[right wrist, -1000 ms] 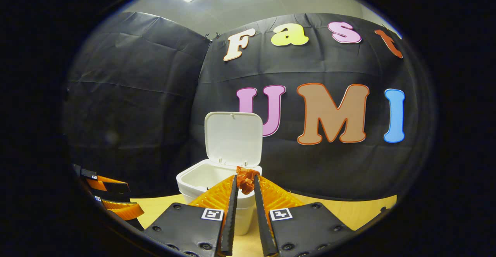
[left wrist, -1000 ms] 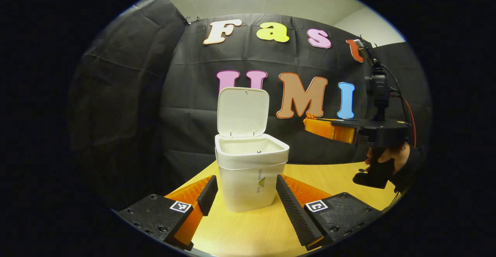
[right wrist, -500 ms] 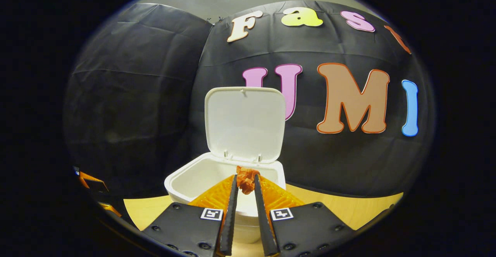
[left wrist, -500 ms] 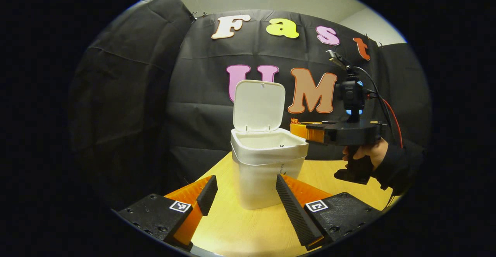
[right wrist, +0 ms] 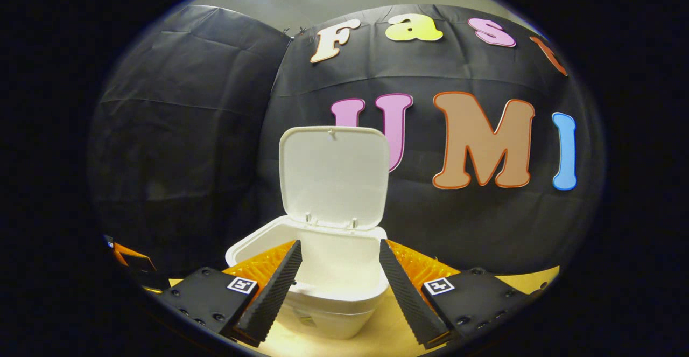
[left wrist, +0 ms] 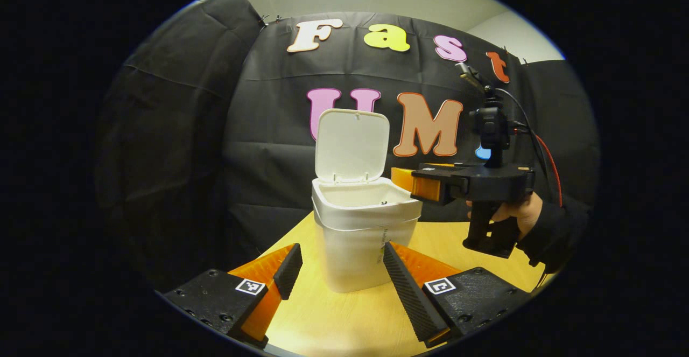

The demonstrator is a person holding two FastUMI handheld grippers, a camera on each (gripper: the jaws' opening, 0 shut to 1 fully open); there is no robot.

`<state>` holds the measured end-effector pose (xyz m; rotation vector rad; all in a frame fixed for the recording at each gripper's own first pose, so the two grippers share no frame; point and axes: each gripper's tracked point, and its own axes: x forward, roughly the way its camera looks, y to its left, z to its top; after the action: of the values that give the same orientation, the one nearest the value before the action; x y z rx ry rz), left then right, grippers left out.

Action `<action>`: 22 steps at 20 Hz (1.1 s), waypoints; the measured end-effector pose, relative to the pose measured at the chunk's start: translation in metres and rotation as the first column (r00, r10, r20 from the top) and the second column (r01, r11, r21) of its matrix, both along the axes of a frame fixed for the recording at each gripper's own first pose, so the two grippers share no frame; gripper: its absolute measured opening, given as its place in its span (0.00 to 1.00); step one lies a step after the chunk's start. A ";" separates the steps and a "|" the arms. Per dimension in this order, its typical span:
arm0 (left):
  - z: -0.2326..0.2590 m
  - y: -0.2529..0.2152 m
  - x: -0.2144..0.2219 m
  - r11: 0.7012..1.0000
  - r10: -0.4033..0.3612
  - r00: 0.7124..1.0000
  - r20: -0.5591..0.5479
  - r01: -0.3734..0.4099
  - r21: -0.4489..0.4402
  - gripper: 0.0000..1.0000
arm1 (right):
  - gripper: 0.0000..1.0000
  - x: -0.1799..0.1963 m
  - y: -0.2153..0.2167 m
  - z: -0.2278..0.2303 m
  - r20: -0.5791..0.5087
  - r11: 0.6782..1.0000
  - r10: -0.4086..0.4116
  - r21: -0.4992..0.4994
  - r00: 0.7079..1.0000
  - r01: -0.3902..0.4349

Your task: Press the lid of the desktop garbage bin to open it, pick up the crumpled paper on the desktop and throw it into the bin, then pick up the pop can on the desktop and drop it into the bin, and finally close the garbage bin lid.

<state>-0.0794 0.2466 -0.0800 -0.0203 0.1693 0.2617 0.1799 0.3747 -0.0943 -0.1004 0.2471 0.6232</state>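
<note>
- So here's where we're at: the garbage bin [left wrist: 363,238] sits on the wooden desktop [left wrist: 344,319] with its lid [left wrist: 351,145] flipped up and standing nearly upright at the back edge.
- Our right gripper [right wrist: 338,276] is spread wide with nothing between its fingers, hanging right over the bin's open mouth. From the left gripper view we can see it [left wrist: 402,179] poking in over the right side of the rim, with a hand [left wrist: 514,212] on its grip.
- The crumpled paper isn't between those fingers. We'd guess it's down inside the bin, but the inside we can see looks plain white, so we can't confirm.
- Our left gripper [left wrist: 339,271] is also spread and holding nothing, low over the desktop, with the bin straight ahead between its fingers but not touching them.
- Next up by our reckoning is the pop can. Its spot on the desktop isn't something we can make out, so we can't say which way it lies from either gripper, how its long axis runs, or which hand is closer.
- What we can say: the right one is up high over the bin and has to back out first, while the left is already down at desk level.
</note>
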 end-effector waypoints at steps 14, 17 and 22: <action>-0.021 -0.134 0.058 0.964 -0.266 0.964 -0.017 0.267 0.001 0.92 | 0.96 -0.055 -0.238 0.051 0.103 0.936 -0.351 0.044 0.931 0.349; -0.032 -0.166 0.067 0.946 -0.324 0.946 -0.035 0.324 -0.005 0.92 | 0.96 -0.071 -0.288 0.049 0.089 0.904 -0.427 0.046 0.900 0.424; -0.056 -0.210 0.079 0.918 -0.397 0.914 -0.079 0.397 -0.016 0.92 | 0.96 -0.096 -0.360 0.043 0.068 0.843 -0.538 0.041 0.841 0.536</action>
<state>-0.0007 0.0364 -0.1359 0.0254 0.2491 -0.1457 0.0835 0.0148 -0.0517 -0.0307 0.1819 0.0575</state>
